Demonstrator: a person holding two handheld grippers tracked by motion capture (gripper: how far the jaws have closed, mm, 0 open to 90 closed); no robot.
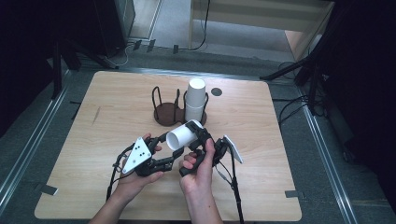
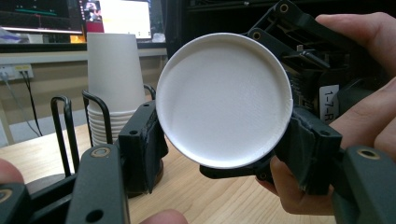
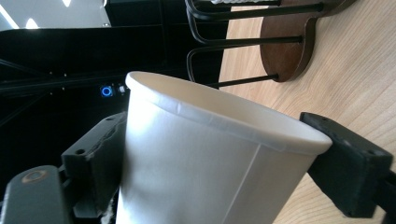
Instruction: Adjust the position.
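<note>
I am holding one set of tongs in each hand, low over the near part of the wooden table. My right tongs are clamped on a white paper cup; in the right gripper view the two black jaws are pressing on both sides of its smooth wall, just under the rolled rim. The cup is lying almost on its side in the air, and its mouth is pointing toward my left hand. In the left gripper view I am looking straight at a round, flat, slightly grainy face of this cup.

My left tongs are standing open, their jaws apart on both sides of the cup, and I cannot tell if they are touching it. My left hand is gripping its handle from below, with the grey three-cornered plate facing up. My right hand is wrapping around its own handle, the thumb on top.

Farther away, in the middle of the table, a dark round wooden base with black wire loops is standing. A stack of white paper cups is sitting upside down inside the right loops. Just beyond it a small dark round spot is lying in the table surface.
</note>
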